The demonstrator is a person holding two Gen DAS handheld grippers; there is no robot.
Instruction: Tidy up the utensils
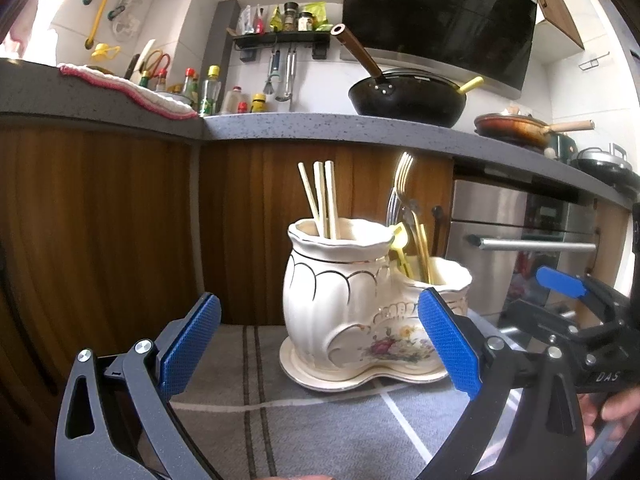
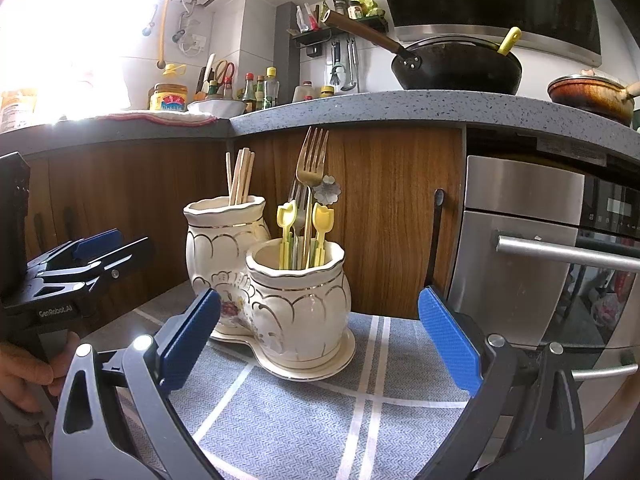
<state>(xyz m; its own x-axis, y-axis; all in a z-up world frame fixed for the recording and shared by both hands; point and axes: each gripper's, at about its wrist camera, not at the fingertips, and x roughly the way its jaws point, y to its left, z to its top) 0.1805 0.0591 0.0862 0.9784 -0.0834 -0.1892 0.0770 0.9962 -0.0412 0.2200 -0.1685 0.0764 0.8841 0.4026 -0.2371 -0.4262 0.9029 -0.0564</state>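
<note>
A grey patterned cloth (image 2: 304, 412) with pale stripes covers the near surface. Behind it stand wooden cabinet doors (image 2: 384, 216) and, to the right, a steel oven (image 2: 520, 248) with a bar handle. On the speckled grey countertop (image 1: 320, 124) above sits a black wok (image 1: 408, 98) with a long brown handle (a yellow handle pokes out of its far side), and beside it a reddish pan (image 1: 516, 128). Sauce bottles (image 1: 200, 88) cluster near a pink-edged towel (image 1: 128, 88). A wall shelf (image 1: 284, 36) holds jars, under the dark range hood (image 1: 440, 12).
</note>
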